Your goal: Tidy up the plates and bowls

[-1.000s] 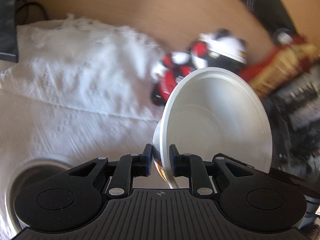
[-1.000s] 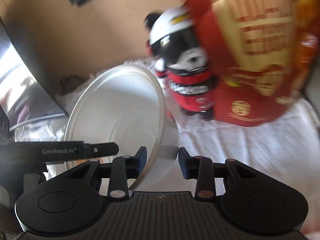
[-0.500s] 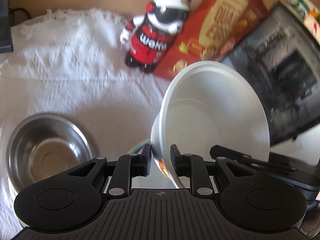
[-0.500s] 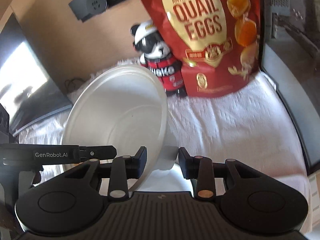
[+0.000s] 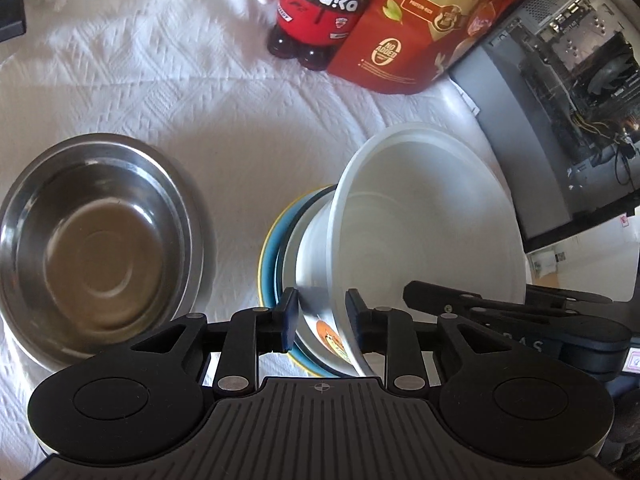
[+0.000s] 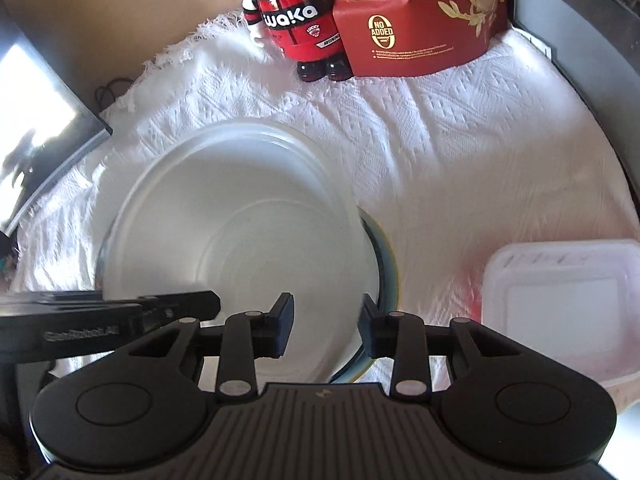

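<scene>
The left gripper (image 5: 322,314) has just been opening its jaws. The white bowl's (image 5: 424,236) rim sits between them, and the left pad looks clear of it, so the jaws are spread. The right gripper (image 6: 325,318) has the same bowl's far rim between its jaws, but whether the pads press on it I cannot tell. The bowl is tipped, not flat (its open mouth faces up and toward the right gripper). Its bottom rests in a blue bowl with a yellow rim (image 5: 272,256) on the white cloth (image 5: 180,92). Just beside them sits a steel bowl (image 5: 96,236). A white plastic box (image 6: 560,296) lies near. Farther back stand a panda toy (image 5: 316,12) and a red bag of quail eggs (image 5: 424,32).
</scene>
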`<state>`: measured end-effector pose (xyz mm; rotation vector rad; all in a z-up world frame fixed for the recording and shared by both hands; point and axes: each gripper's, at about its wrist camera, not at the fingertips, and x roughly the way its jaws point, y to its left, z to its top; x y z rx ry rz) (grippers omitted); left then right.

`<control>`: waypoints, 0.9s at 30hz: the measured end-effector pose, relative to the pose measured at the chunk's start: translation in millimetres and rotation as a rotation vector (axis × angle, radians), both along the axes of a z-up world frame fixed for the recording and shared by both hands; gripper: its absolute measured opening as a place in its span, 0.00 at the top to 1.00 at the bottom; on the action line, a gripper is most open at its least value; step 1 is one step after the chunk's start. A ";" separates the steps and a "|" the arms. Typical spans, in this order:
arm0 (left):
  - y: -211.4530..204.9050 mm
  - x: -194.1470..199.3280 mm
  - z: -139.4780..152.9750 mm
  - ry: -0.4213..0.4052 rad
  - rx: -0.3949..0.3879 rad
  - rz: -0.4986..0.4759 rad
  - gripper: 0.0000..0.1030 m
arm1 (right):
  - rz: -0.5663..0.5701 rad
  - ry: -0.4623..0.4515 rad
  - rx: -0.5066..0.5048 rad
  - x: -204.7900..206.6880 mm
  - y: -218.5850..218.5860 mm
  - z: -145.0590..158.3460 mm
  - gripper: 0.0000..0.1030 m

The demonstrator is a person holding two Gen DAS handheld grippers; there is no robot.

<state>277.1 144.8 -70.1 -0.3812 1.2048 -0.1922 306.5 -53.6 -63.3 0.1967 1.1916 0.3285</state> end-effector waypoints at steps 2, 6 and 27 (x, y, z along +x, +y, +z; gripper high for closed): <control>0.8 -0.1 0.5 -0.004 -0.003 0.006 0.73 | 0.008 -0.008 -0.017 -0.3 4.8 -1.5 0.67; 7.0 0.0 5.3 -0.011 -0.020 0.027 0.73 | 0.022 -0.016 -0.038 2.0 8.1 -3.4 0.67; 22.7 -10.8 14.6 -0.034 -0.118 0.062 0.74 | -0.068 -0.081 -0.012 -19.2 4.5 19.2 0.66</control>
